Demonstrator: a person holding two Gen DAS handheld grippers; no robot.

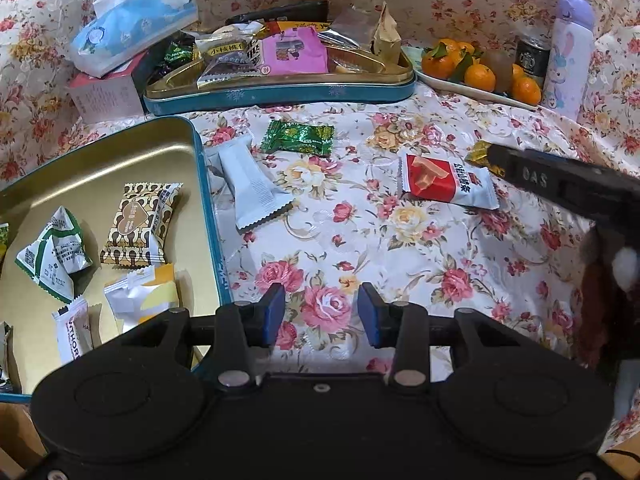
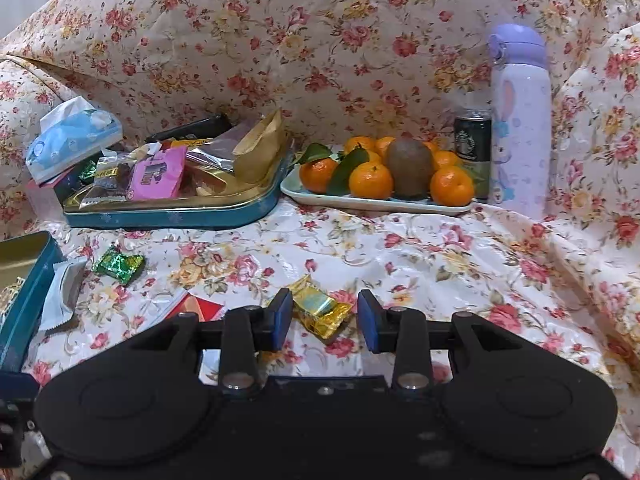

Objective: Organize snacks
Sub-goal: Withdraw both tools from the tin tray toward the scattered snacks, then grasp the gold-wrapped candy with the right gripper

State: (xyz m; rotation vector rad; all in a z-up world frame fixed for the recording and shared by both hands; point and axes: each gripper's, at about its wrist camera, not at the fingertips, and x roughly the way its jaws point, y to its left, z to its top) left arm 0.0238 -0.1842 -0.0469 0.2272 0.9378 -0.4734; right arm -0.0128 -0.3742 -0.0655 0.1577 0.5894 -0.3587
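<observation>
Left hand-held gripper (image 1: 321, 314) hangs apart and empty; the right hand-held gripper (image 2: 325, 320) is apart around a gold candy (image 2: 320, 310).
Some snacks lie in the gold tin (image 1: 120, 152); the green candy (image 1: 298, 136), white pack (image 1: 256, 184) and red pack (image 1: 448, 180) still wait outside it.

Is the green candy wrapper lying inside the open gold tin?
No, the green candy wrapper lies on the floral cloth, outside the gold tin.
</observation>
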